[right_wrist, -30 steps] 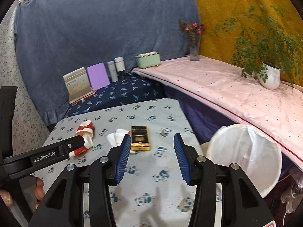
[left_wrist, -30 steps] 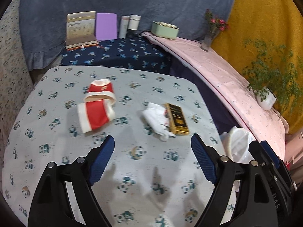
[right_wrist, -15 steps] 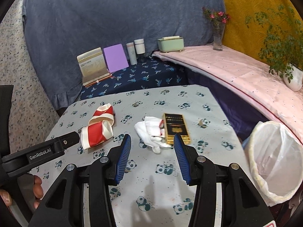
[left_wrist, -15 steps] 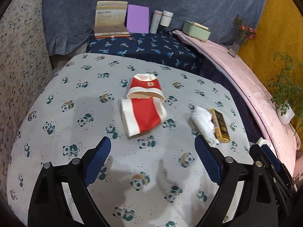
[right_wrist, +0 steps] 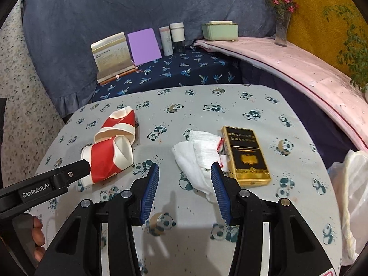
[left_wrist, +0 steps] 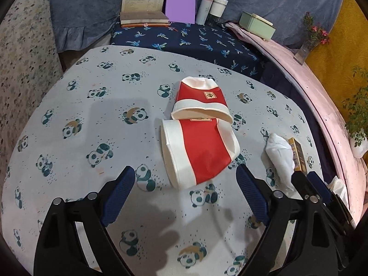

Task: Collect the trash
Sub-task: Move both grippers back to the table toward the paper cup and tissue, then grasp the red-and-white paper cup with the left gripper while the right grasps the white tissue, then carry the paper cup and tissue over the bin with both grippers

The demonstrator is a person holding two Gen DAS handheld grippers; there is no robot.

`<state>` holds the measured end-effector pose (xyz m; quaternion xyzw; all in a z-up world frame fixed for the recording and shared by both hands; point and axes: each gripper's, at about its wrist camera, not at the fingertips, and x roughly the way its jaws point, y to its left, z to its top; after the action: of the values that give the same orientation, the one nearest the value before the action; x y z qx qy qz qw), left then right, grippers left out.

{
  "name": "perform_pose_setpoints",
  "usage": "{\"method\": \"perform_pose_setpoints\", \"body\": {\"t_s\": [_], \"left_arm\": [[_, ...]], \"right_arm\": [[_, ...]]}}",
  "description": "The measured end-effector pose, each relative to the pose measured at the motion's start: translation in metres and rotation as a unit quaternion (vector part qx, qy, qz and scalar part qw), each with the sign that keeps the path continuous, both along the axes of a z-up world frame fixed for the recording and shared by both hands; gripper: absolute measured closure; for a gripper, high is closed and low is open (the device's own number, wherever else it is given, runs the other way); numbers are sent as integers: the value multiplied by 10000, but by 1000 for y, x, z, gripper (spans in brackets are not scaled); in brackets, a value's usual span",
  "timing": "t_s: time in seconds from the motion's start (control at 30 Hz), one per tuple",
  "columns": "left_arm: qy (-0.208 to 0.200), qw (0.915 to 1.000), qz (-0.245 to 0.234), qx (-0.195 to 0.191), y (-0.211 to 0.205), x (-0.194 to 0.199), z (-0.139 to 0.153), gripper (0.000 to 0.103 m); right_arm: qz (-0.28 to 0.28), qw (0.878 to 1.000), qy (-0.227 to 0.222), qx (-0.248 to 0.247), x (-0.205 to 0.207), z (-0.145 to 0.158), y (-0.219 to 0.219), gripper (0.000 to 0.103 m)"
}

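Right wrist: "GenRobot.AI" along left gripper (right_wrist: 85, 167) finger.

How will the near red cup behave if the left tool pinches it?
The near red cup is likely light paper: it is already dented and lies on its side, so it should crush rather than resist. Flattened like that, it probably won't roll. It touches the far cup, which may shift with it.

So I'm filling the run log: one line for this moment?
left gripper: open, empty, near crushed red paper cups | right gripper: open, empty, at white tissue beside gold box | bin bag: right of table
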<state>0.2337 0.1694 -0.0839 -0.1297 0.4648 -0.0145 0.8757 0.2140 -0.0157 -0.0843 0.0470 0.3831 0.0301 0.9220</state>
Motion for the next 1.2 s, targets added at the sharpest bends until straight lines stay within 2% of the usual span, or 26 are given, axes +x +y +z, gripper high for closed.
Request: {"method": "perform_pose_setpoints", "body": {"t_s": [0.17, 0.27, 0.33, 0.37, 0.43, 0.5, 0.53, 0.57, 0.63, 0.9, 1.2], "left_arm": [[107, 9999, -70, 2, -5, 18, -13, 20], [209, 9997, -128, -49, -7, 26, -21, 29], [273, 9994, -202, -81, -8, 29, -26, 43], [295, 9993, -231, -79, -9, 30, -28, 47], [322, 9990, -291, -95, -10, 30, -29, 66], [344, 9985, -395, -153, -12, 29, -28, 87], [341, 9983, -440, -165, -13, 28, -27, 98], [323, 9982, -479, -134, -15, 26, -25, 100], [244, 9983, -525, -95, -18, 22, -21, 101], [-81, 9977, -651, -194, -27, -7, 13, 101], [-427, 9945, -942, -133, -59, -44, 53, 101]], "right_arm": [[-1, 9999, 134, 2, 20, -16, 4, 57], [-1, 9997, 224, -24, 26, -26, 4, 57], [-13, 9995, 304, -4, 30, -33, 3, 57], [-19, 9995, 318, 4, 31, -35, 3, 60], [-13, 9995, 327, 2, 32, -37, 2, 66], [23, 9994, 337, -14, 31, -38, 3, 85], [52, 9994, 336, 2, 31, -37, 4, 90], [76, 9994, 330, 12, 30, -35, 4, 97], [133, 9996, 262, 17, 27, -29, 6, 100], [270, 9993, -258, 57, -6, 15, 10, 100], [111, 9967, -789, 143, -53, 68, -12, 100]]}}
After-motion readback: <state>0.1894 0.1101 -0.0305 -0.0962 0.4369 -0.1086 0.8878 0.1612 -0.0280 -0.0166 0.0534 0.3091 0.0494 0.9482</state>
